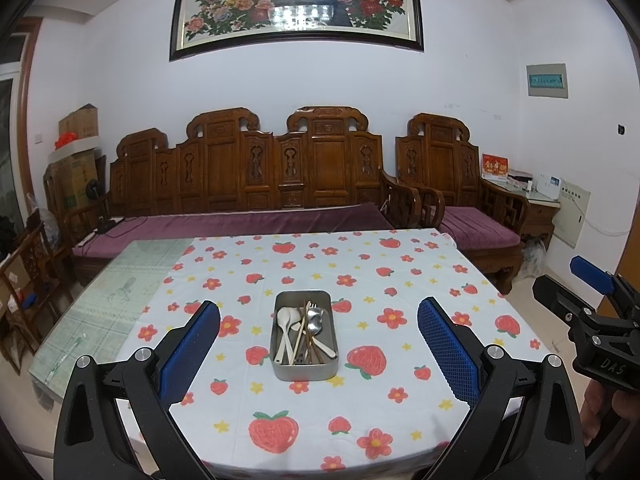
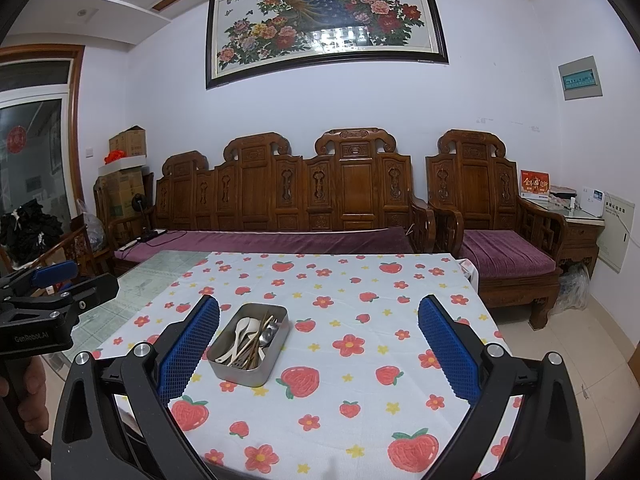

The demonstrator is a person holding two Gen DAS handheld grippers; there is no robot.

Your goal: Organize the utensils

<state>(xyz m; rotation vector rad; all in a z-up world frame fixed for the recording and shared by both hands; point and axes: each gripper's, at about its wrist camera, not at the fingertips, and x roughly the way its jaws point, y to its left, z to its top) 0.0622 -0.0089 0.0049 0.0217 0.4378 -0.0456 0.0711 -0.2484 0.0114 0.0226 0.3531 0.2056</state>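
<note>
Left gripper (image 1: 319, 356): hovering over the near edge of the table, its blue-padded fingers (image 1: 192, 350) spreading wide apart and gripping nothing; from the right wrist view it is showing at the far left edge (image 2: 52, 292), with a hand (image 2: 24, 384) wrapping its handle.
Glass tabletop (image 1: 108, 300): lying bare along the left side, beside the cloth.
Tablecloth (image 1: 360, 272): white with strawberries and red flowers, covering most of the table.
Metal tin (image 1: 305, 372): sitting on the cloth near the middle, framing between the left gripper's fingers, well apart from both.
Utensils (image 1: 304, 330): lying jumbled inside the tin; white plastic spoons (image 1: 285, 320) are leaning at the left, chopsticks (image 1: 302, 334) are crossing the middle, a steel spoon (image 1: 316, 322) is resting at the right.
Right gripper (image 2: 319, 356): hanging over the near table edge to the right of the tin, fingers (image 2: 448, 354) standing wide apart, holding nothing.
Wooden sofa (image 1: 248, 176): standing behind the table against the wall.
</note>
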